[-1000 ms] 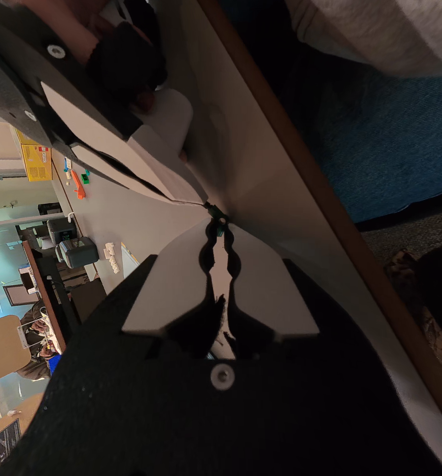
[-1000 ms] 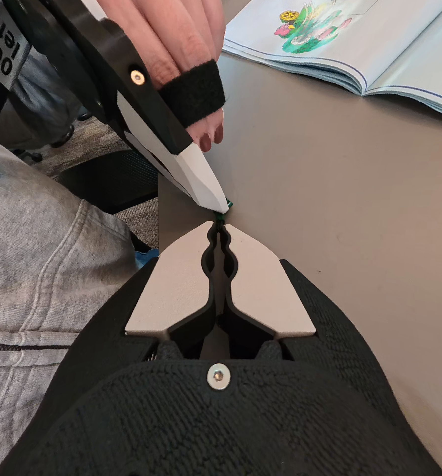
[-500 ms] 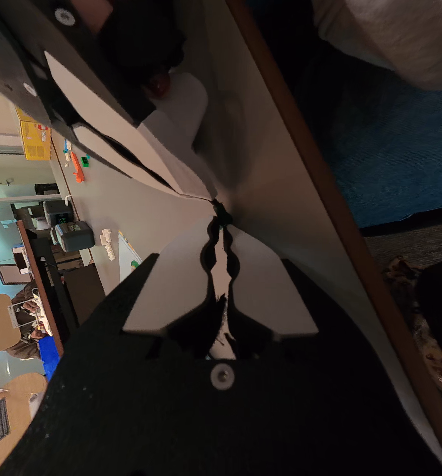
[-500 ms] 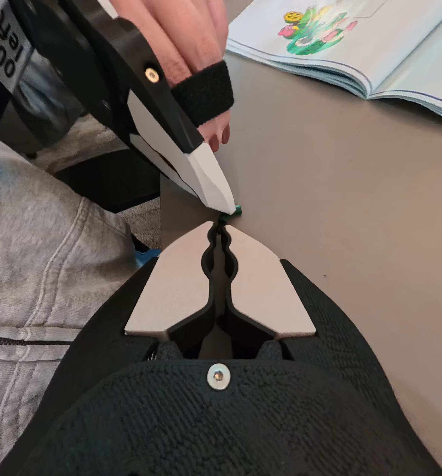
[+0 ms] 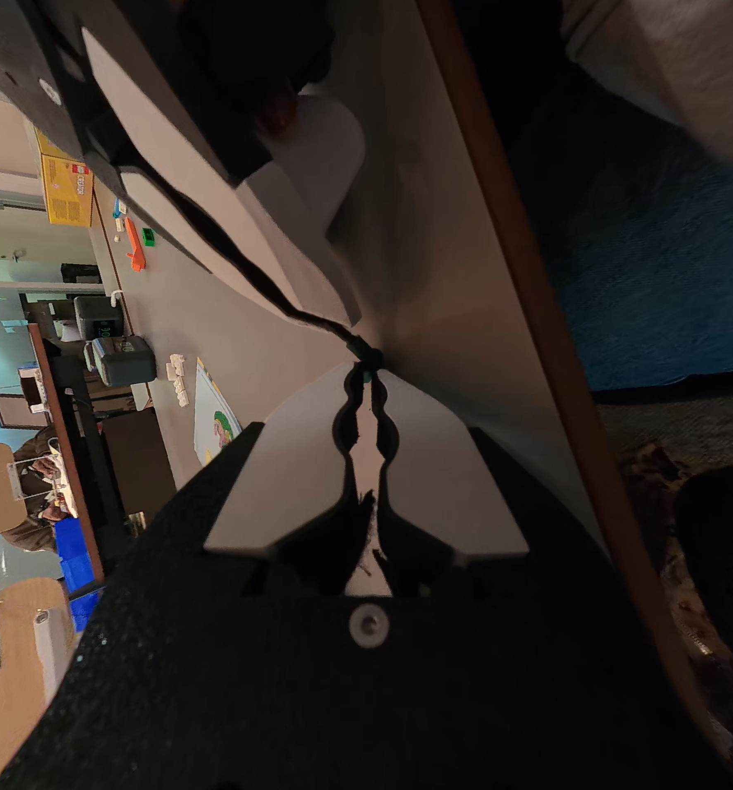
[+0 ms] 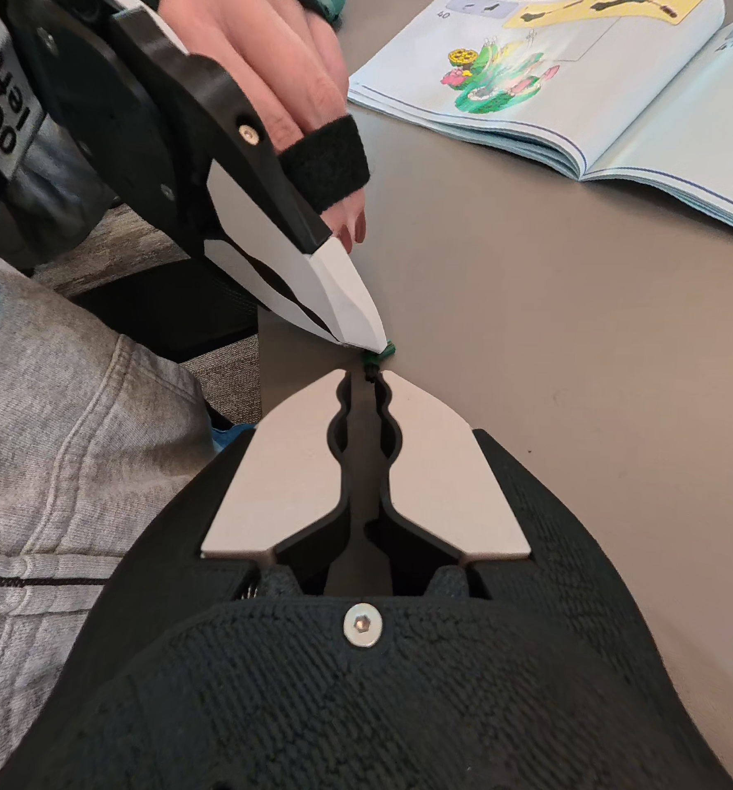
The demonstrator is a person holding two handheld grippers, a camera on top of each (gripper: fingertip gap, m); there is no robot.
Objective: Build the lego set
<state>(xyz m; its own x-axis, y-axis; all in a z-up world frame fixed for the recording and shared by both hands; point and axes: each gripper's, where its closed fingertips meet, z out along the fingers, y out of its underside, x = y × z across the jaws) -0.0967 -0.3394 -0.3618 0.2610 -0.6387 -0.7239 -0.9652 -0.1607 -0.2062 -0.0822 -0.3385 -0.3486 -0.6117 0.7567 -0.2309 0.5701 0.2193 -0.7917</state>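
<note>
A small green Lego piece [image 6: 387, 349] is pinched in the tips of my left gripper [image 6: 377, 342], which comes in from the upper left, held by a hand. In the left wrist view the left gripper [image 5: 369, 368] is shut on the same green piece [image 5: 366, 357]. My right gripper [image 6: 364, 374] meets it tip to tip just above the grey table [image 6: 527, 384]. Its jaws stand a little apart, with a small dark green bit [image 6: 371, 372] by the right finger. In the left wrist view the right gripper [image 5: 347, 331] comes in from the upper left.
An open instruction booklet [image 6: 570, 94] lies at the back right. Farther along the table are a yellow box [image 5: 67, 188], an orange piece [image 5: 134, 246], a green brick [image 5: 148, 236] and white bricks [image 5: 177, 378]. The table edge [image 5: 523, 278] is close by. A grey sweater [image 6: 56, 427] is at the left.
My right gripper's jaws have parted a little from their shut grip. The left gripper has rolled and shifted slightly at the meeting point, still holding the green piece.
</note>
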